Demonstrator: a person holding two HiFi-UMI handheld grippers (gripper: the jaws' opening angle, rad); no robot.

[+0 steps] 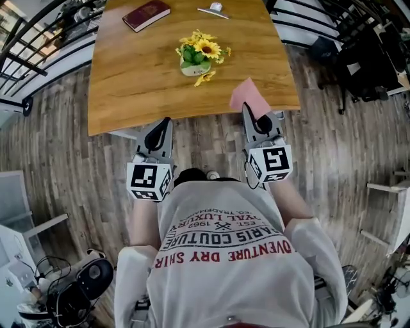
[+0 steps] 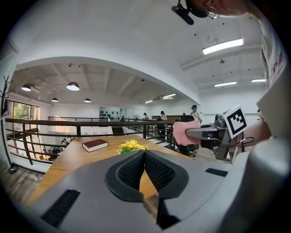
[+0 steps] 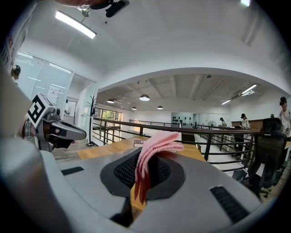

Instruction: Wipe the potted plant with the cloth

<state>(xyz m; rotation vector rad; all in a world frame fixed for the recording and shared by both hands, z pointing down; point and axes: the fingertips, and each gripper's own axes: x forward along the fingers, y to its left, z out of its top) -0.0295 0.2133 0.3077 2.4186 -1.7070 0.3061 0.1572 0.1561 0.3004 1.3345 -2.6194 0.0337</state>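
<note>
A small pot of yellow flowers [image 1: 197, 56] stands near the middle of the wooden table [image 1: 128, 90]; the left gripper view catches the flowers [image 2: 132, 145] just past its jaws. My right gripper [image 1: 247, 110] is shut on a folded pink cloth [image 1: 249, 97], which hangs over the table's near right edge. In the right gripper view the cloth [image 3: 152, 152] sticks up from between the pads. My left gripper [image 1: 166, 123] is shut and holds nothing, just short of the table's near edge. The right gripper with its cloth [image 2: 186, 132] shows at the left gripper view's right.
A dark red book [image 1: 147, 15] lies at the table's far left, and a small white and metal object [image 1: 214, 9] at the far edge. Black railings [image 1: 38, 45] run along both sides. A black chair [image 1: 362, 61] stands to the right. Wood floor lies under me.
</note>
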